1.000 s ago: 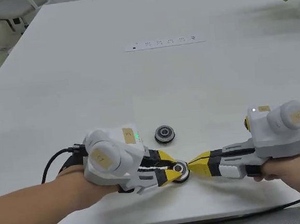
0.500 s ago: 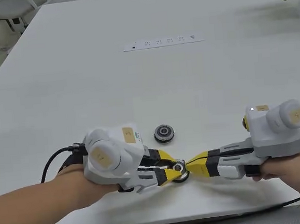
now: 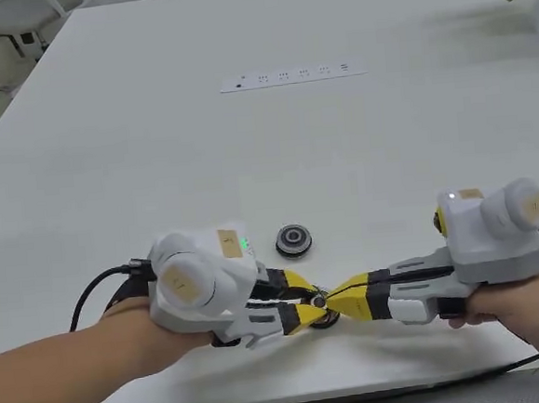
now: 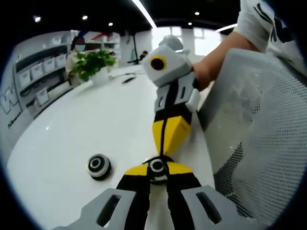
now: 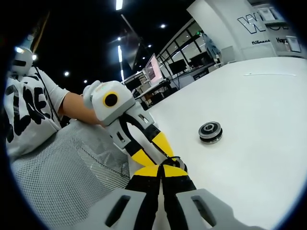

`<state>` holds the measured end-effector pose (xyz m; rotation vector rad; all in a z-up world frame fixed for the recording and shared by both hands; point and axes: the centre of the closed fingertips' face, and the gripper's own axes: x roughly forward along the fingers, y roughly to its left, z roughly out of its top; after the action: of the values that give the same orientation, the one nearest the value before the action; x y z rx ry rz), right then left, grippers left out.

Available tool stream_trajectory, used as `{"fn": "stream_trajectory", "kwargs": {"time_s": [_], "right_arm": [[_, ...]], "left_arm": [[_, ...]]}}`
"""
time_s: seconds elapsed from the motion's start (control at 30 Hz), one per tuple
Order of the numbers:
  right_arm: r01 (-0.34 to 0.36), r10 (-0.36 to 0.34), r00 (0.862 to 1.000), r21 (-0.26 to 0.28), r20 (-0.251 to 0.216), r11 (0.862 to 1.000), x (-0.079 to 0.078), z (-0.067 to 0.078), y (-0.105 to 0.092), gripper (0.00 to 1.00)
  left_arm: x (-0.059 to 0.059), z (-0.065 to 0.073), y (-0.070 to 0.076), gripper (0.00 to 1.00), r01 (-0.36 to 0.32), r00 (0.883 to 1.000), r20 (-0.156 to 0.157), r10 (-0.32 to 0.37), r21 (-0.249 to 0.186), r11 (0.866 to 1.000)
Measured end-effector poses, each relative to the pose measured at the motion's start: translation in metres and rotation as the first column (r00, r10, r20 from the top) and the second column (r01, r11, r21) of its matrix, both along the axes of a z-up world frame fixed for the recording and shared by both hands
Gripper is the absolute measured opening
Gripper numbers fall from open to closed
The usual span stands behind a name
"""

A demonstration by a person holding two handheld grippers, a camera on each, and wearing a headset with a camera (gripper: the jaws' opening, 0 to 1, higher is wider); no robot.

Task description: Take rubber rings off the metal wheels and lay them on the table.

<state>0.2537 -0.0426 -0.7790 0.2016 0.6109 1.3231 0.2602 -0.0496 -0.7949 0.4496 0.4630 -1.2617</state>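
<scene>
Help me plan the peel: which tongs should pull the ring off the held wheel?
Right, probably. The right tongs look closed on the ring at the wheel's edge, ready to pull away. The left tongs clamp the wheel itself and should just steady it.
</scene>
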Motion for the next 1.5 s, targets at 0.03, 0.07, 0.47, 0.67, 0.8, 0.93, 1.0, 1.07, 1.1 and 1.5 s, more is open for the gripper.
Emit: {"fn": "stream_trajectory", "kwargs": {"time_s": [0.03,0.07,0.47,0.67,0.8,0.93,1.0,1.07,1.1,1.5], "right_arm": [[0.009,-0.009,1.000,-0.005,0.007,1.000,0.002,-0.001,-0.002,0.00],[0.015,-0.015,1.000,-0.011,0.012,1.000,0.003,-0.002,-0.003,0.00],[0.029,-0.029,0.999,-0.021,0.030,0.999,0.009,-0.003,-0.006,0.00],[0.026,-0.026,0.999,-0.016,0.032,1.000,0.010,-0.001,-0.005,0.00],[0.020,-0.020,0.999,-0.011,0.031,1.000,0.010,0.001,-0.004,0.00],[0.018,-0.018,0.999,-0.006,0.034,1.000,0.013,0.003,-0.005,0.00],[0.017,-0.016,0.999,-0.004,0.036,1.000,0.014,0.005,-0.006,0.00],[0.016,-0.016,0.999,0.002,0.036,1.000,0.016,0.007,-0.006,0.00],[0.015,-0.016,0.999,0.003,0.039,1.000,0.017,0.009,-0.005,0.00],[-0.040,0.041,0.996,-0.016,0.074,0.999,0.018,0.017,0.004,0.00]], "left_arm": [[0.000,0.000,0.000,0.12,0.000,1.000,0.000,0.000,-0.002,1.000],[0.000,0.000,0.000,0.12,0.005,1.000,0.005,-0.005,-0.006,1.000],[-0.002,0.003,0.002,0.14,0.023,1.000,-0.012,-0.023,-0.015,1.000],[-0.005,0.005,0.006,0.21,0.043,0.999,-0.025,-0.044,-0.016,0.999],[-0.009,0.010,0.011,0.25,0.062,0.998,-0.030,-0.063,-0.021,0.998],[-0.007,0.016,0.017,0.29,0.052,0.998,-0.033,-0.053,-0.030,0.998],[-0.007,0.020,0.021,0.30,0.040,0.998,-0.040,-0.042,-0.045,0.998],[-0.008,0.024,0.022,0.32,0.036,0.998,-0.047,-0.039,-0.057,0.998],[-0.009,0.025,0.024,0.34,0.036,0.998,-0.049,-0.039,-0.062,0.997],[-0.006,0.029,0.049,0.43,-0.020,0.998,-0.065,0.015,-0.072,0.997]]}}
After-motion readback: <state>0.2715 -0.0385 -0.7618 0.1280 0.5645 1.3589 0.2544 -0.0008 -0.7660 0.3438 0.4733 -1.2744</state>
